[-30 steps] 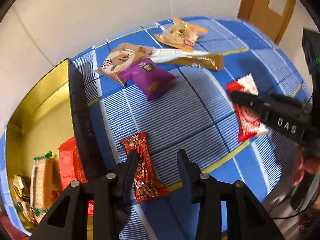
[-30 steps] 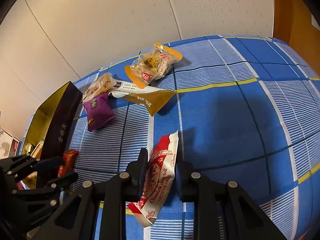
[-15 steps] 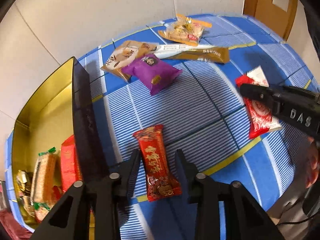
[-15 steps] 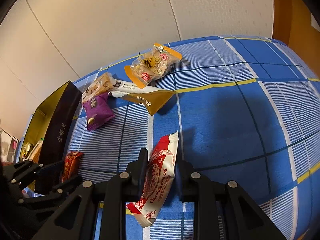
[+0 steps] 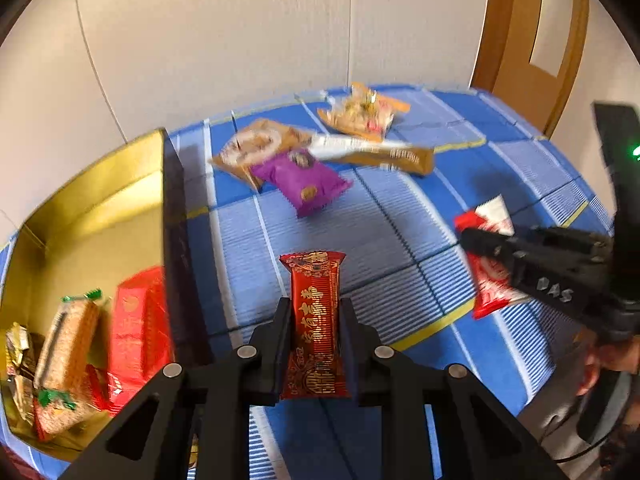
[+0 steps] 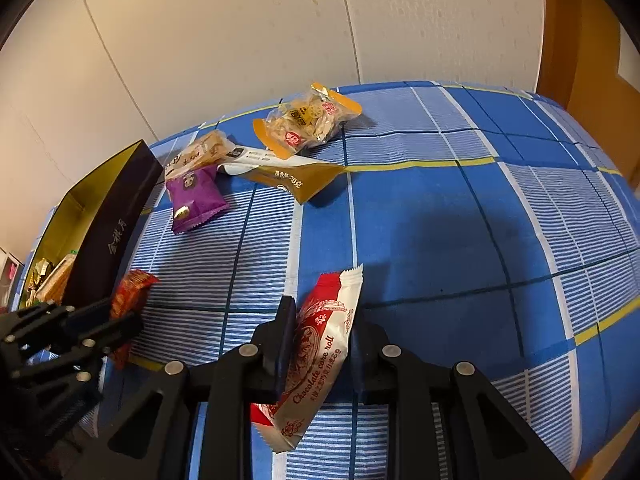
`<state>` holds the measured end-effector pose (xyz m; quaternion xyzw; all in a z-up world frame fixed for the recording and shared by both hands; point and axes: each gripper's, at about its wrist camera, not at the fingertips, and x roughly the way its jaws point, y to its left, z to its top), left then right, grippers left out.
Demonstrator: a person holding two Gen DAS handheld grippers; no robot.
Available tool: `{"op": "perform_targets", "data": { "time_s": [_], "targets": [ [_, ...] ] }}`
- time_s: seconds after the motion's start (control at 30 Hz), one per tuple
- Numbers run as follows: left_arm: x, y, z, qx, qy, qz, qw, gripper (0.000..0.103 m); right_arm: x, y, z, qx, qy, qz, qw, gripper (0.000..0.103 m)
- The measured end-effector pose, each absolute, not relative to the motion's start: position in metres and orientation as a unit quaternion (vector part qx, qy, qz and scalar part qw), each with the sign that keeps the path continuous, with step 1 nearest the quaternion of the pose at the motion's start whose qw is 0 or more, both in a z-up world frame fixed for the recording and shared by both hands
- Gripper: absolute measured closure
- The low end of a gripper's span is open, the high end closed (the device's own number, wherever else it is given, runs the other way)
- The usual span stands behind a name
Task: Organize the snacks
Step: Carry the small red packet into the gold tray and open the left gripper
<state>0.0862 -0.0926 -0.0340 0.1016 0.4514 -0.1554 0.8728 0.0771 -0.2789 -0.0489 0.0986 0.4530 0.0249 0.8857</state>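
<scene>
At the far left, the gold-lined box (image 5: 96, 208) with its dark outer wall is cut off by the frame edge. The packets inside it are blurred: an oat-coloured bar with green trim (image 5: 66, 364), a red packet (image 5: 138, 332) and some crumpled foil wrappers in the corner that are hard to make out. In the right wrist view only a sliver of the box interior shows behind its dark side, which bears pale lettering.

The left gripper (image 5: 316, 340) points forward over the blue checked tabletop (image 5: 400, 216), just right of the box. Its black fingers are closed narrowly on a glossy dark red snack bar with gold print (image 5: 314, 320), gripping its long sides; the bar's near end is hidden between them.

Farther back lies a cluster of packets, smeared by motion in the left view: a tan pillow pack (image 6: 200, 154), a purple crimped pouch (image 6: 194, 196) overlapping it, a long white and gold sachet (image 6: 284, 174), and a clear orange-edged bag of pale chips (image 6: 308, 120).

On the right, the right gripper (image 6: 320, 344) lies low over the cloth. Its fingers press both sides of a red and white chocolate roll wrapper (image 6: 320, 344) with serrated ends; the wrapper's near end sticks out beneath them. In the left view, part of the person's hand (image 5: 608, 364) shows at the edge, mostly cut off.
</scene>
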Motion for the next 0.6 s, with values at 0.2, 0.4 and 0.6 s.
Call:
{"op": "perform_targets", "data": {
  "time_s": [0.2,0.4,0.6],
  "targets": [
    [0.088,-0.07,-0.006,0.078,0.419,-0.158,0.891,0.081,0.077,-0.275,-0.049,0.085,0.451,0.023,0.888,0.078],
    [0.098,-0.019,0.014,0.04,0.408,-0.124,0.904,0.081,0.077,-0.273,-0.049,0.078,0.449,0.02,0.89,0.078],
    [0.113,0.035,0.003,0.008,0.43,-0.085,0.899,0.081,0.077,-0.27,-0.05,0.075,0.446,0.012,0.892,0.078]
  ]
}}
